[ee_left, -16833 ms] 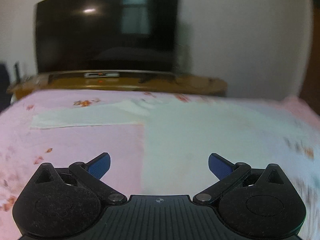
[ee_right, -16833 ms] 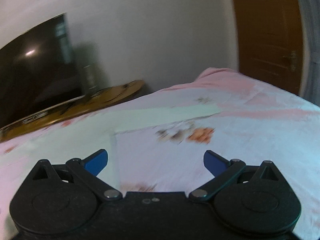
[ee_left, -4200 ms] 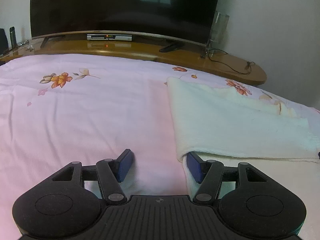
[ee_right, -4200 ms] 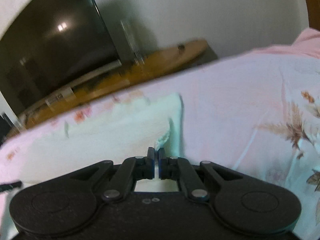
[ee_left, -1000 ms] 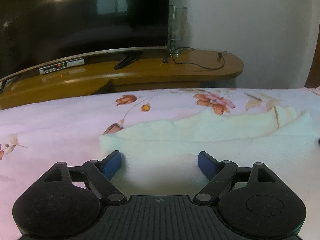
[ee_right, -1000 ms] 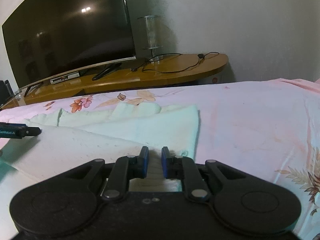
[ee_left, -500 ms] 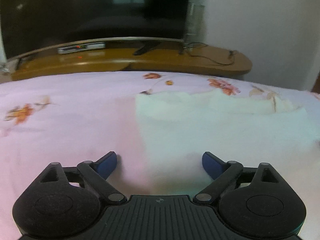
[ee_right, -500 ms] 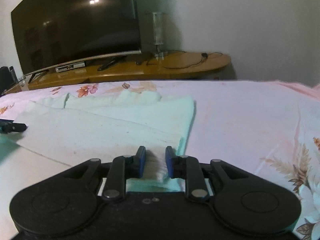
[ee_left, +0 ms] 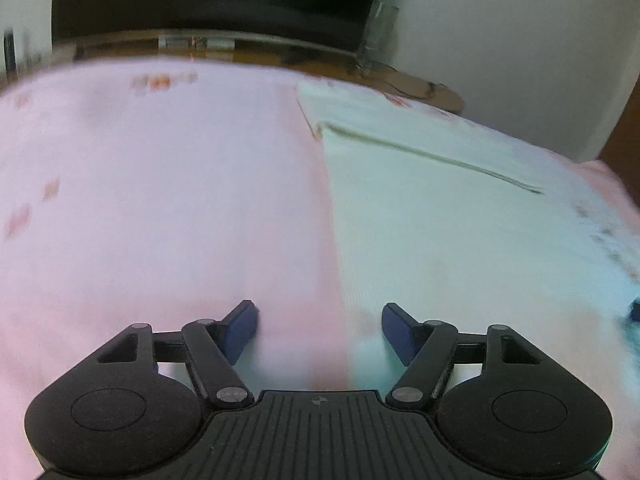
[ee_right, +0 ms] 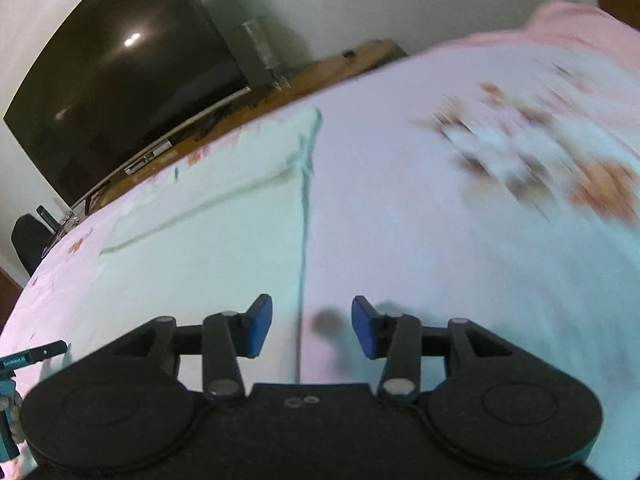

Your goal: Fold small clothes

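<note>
Garment point(ee_left: 460, 240) edges straight; pink bedsheet point(ee_left: 160, 200) flanks both.

The pale cream garment point(ee_left: 460, 216) is lying flat and folded on the pink bed sheet point(ee_left: 160, 200), filling the right half of the left wrist view and the centre-left of the right wrist view point(ee_right: 208, 248). A folded-over layer is showing as a diagonal edge across its far part, and its long side edges are running straight, though motion blur is softening details.
</note>
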Tool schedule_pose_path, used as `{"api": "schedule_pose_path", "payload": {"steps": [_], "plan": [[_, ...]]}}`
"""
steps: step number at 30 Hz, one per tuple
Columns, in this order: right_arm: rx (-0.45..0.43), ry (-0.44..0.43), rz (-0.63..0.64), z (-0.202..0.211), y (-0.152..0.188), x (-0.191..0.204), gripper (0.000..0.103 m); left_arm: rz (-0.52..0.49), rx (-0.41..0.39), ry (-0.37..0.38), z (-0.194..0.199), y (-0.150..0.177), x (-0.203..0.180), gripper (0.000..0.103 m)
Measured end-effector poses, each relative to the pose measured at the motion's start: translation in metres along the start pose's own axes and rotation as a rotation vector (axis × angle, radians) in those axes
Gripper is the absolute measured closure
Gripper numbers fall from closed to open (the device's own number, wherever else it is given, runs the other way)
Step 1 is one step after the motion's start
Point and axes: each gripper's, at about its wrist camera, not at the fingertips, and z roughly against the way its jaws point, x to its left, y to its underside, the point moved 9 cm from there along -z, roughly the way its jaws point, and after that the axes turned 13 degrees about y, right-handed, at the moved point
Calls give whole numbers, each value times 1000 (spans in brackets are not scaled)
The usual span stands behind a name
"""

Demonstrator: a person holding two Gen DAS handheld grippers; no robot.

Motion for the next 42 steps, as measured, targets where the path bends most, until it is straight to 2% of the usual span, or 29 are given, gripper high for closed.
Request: {"api": "schedule_pose_path", "payload": {"steps": [4, 5, 7, 11, 15, 17, 21, 23, 25, 26, 27, 28, 30, 33, 35, 38, 40, 42], "plan": [[47, -22, -92, 48, 50, -19, 60, 146, 21, 161, 35, 44, -11, 35], [60, -33, -121, 55, 61, -23, 60, 192, 23, 203, 42, 53, -12, 38], [85, -56, -174, 70, 82, -27, 60, 284, 31, 272, 52, 73, -15, 51], [130, -123, -264, 88, 115, -30, 62, 439, 26, 394, 66, 107, -11, 52], [160, -196, -345, 91, 137, -24, 63, 552, -6, 477, 70, 125, -2, 52], [168, -225, -395, 86, 137, -21, 63, 591, -20, 499, 69, 126, 0, 52], [181, -255, -402, 70, 128, -5, 68, 571, -27, 495, 63, 125, 0, 52], [181, -256, -405, 63, 124, 0, 76, 557, -33, 484, 65, 125, -2, 55], [192, -262, -399, 56, 123, 6, 94, 553, -35, 455, 65, 126, -1, 74], [193, -254, -390, 54, 122, 8, 95, 555, -35, 442, 65, 129, 2, 79], [191, -251, -380, 52, 122, 10, 96, 556, -35, 425, 65, 130, 4, 93], [185, -250, -373, 53, 122, 11, 96, 555, -31, 409, 65, 133, 8, 98], [169, -233, -355, 55, 122, 10, 97, 551, -79, 411, 73, 130, 10, 99], [120, -224, -324, 71, 116, 10, 97, 508, -179, 468, 100, 114, 4, 99], [72, -247, -293, 88, 106, 11, 98, 477, -167, 451, 104, 114, 5, 99], [56, -239, -251, 89, 106, 6, 98, 458, -62, 367, 82, 139, 17, 99], [121, -172, -244, 68, 118, -4, 98, 514, -97, 397, 82, 143, 21, 99], [133, -166, -273, 60, 121, -5, 98, 509, -101, 386, 86, 143, 20, 99]]}}
